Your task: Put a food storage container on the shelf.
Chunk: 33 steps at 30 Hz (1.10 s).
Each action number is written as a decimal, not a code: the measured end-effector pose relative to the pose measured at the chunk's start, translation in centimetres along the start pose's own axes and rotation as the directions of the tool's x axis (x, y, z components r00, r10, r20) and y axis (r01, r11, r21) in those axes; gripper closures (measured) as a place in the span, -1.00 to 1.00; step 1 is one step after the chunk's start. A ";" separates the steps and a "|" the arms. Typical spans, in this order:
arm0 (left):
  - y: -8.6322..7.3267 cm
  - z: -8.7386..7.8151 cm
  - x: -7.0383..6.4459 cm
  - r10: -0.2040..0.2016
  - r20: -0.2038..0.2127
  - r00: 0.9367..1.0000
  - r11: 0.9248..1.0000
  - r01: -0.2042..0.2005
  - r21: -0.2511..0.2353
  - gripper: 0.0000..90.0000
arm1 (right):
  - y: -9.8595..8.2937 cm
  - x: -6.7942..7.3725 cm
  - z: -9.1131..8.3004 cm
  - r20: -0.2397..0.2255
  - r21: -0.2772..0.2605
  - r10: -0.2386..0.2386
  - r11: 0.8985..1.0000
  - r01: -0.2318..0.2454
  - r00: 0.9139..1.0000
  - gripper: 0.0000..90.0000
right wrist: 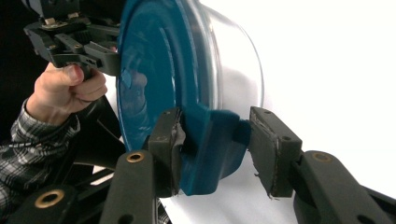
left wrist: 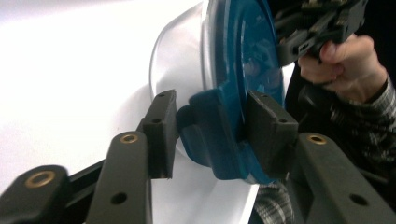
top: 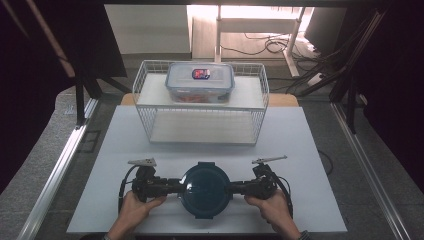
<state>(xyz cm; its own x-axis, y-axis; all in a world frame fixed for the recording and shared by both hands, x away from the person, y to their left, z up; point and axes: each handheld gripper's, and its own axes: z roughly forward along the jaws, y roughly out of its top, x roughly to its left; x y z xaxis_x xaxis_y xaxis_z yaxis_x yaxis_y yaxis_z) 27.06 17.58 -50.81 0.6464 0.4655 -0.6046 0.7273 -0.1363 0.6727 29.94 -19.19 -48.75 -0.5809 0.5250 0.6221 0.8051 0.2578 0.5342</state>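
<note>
My left gripper [top: 172,186] has its jaws set around the left clip of the round blue-lidded container [top: 205,189], one pad touching, the other just off. Container sits on the white table [top: 310,150], near edge, between both tools. My right gripper [top: 237,188] brackets the right clip likewise. Beyond stands a wire basket [top: 145,95] carrying a lidded box [top: 200,81], well apart.

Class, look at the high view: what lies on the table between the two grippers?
The round blue-lidded container sits between the left gripper and right gripper; each gripper's jaws straddle a lid clip, as both gripper views show.
</note>
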 end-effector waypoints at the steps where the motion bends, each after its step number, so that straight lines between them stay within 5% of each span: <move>1: 0.2 -0.1 -0.1 0.008 -0.008 1.000 1.000 -0.008 -0.010 0.27 | 0.0 0.0 -0.1 -0.002 -0.007 0.003 1.000 -0.003 1.000 0.26; 8: 0.7 0.0 0.1 0.004 -0.026 1.000 1.000 -0.004 0.005 0.29 | 0.4 1.0 -0.4 0.064 -0.048 -0.084 0.995 0.088 0.994 0.28; 13: 1.6 0.3 -0.2 0.014 -0.043 0.999 1.000 -0.014 0.006 0.28 | 1.1 1.0 -1.0 0.090 -0.088 -0.106 0.990 0.114 0.990 0.27; 33: 7.2 -2.4 -2.3 0.099 -0.101 0.990 0.991 -0.108 -0.084 0.28 | 5.2 2.8 -3.0 0.086 -0.152 -0.181 0.969 0.192 0.980 0.28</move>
<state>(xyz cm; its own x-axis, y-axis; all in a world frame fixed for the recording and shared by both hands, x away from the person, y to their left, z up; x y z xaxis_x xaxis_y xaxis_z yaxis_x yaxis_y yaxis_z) 30.23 17.65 -43.56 0.6886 0.5360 -0.4884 0.6314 -0.1120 0.7673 32.16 -18.79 -42.55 -0.7043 0.5377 0.4636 0.6505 0.2273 0.7247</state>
